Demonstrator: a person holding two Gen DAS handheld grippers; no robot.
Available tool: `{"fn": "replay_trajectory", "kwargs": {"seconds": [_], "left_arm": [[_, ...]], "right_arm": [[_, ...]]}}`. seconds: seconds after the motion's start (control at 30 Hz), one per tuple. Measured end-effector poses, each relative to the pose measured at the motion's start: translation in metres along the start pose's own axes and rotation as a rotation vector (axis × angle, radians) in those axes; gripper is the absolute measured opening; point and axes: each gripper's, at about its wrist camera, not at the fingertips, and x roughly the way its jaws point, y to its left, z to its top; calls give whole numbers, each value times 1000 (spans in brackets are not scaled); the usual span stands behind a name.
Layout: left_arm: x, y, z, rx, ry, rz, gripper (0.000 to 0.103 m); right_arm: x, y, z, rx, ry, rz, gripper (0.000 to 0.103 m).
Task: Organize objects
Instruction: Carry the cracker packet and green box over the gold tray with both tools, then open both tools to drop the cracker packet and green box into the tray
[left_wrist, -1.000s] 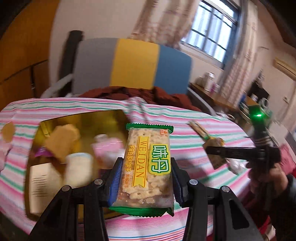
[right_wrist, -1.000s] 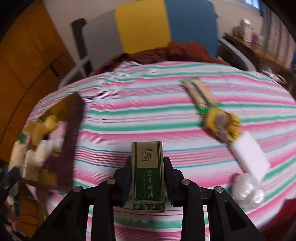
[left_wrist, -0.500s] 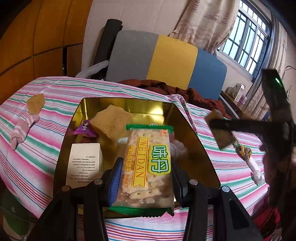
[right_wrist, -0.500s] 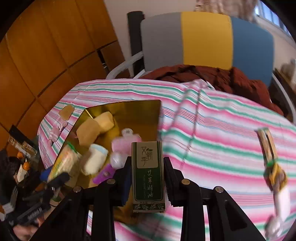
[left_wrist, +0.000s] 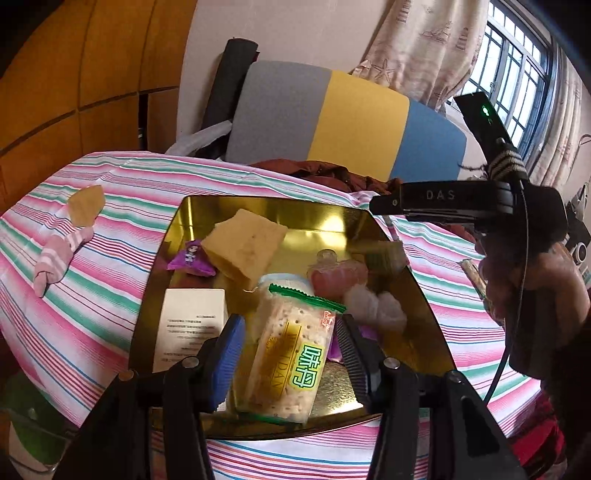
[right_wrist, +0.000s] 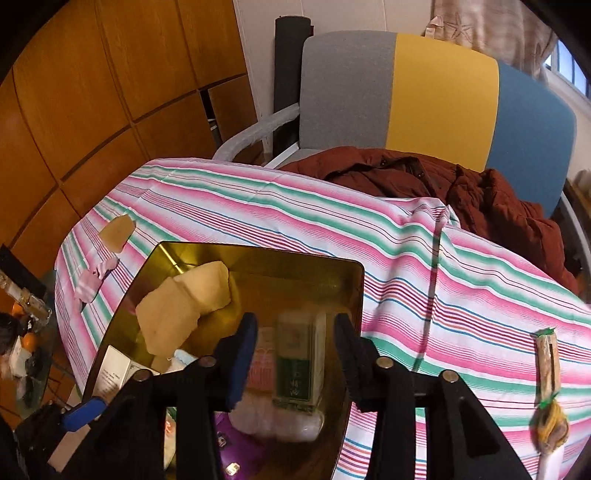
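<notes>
A gold tray (left_wrist: 258, 203) (right_wrist: 258, 251) sits on the striped tablecloth. My left gripper (left_wrist: 289, 325) hovers over its near end, jaws opening. The cracker packet (left_wrist: 291, 362) lies tilted between the pads, with a gap on each side. My right gripper (right_wrist: 296, 319) hangs over the tray's right part, jaws opening. The green box (right_wrist: 299, 358) is blurred, dropping free between the fingers (right_wrist: 243, 358). In the left wrist view the right gripper (left_wrist: 443, 199) reaches in from the right, held by a hand (left_wrist: 517, 280).
In the tray lie a yellow sponge-like block (left_wrist: 243, 251), a purple candy (left_wrist: 190, 258), a white box (left_wrist: 192, 325) and a pink jelly cup (left_wrist: 338, 277). A pink striped candy (left_wrist: 59, 258) lies left of it. A snack stick (right_wrist: 546, 354) lies right. A chair (left_wrist: 332, 122) stands behind.
Both grippers opened and let go: the cracker packet tipped down into the tray, and the green box fell from the right gripper, which swung left over the tray.
</notes>
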Motion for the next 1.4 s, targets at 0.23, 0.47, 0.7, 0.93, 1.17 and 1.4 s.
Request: {"fn": "replay_trajectory", "kwargs": {"seconds": [0.23,0.47,0.7,0.93,1.17,1.4], "left_arm": [[-8,-1,2,-16,-16,42,53],[-14,-4,-2,-13,-17,65,53],[-20,-7,-5,-2,-22,78,53],[-27,-11,-7,16,-33,88,53],[-32,-20,-9,45,-40,89,53],[-37,-34,-10,94,-52,86,53]], "right_arm": [[-6,4,-13,4,-10,11,66],[-22,20,-43,-22,-36,-2,76],[-39,27,-70,1,-70,-35,81],[-58,30,-93,10,-113,-99,89],[-75,27,-110,33,-141,-128,93],[-89,17,-123,63,-161,-157,95]]}}
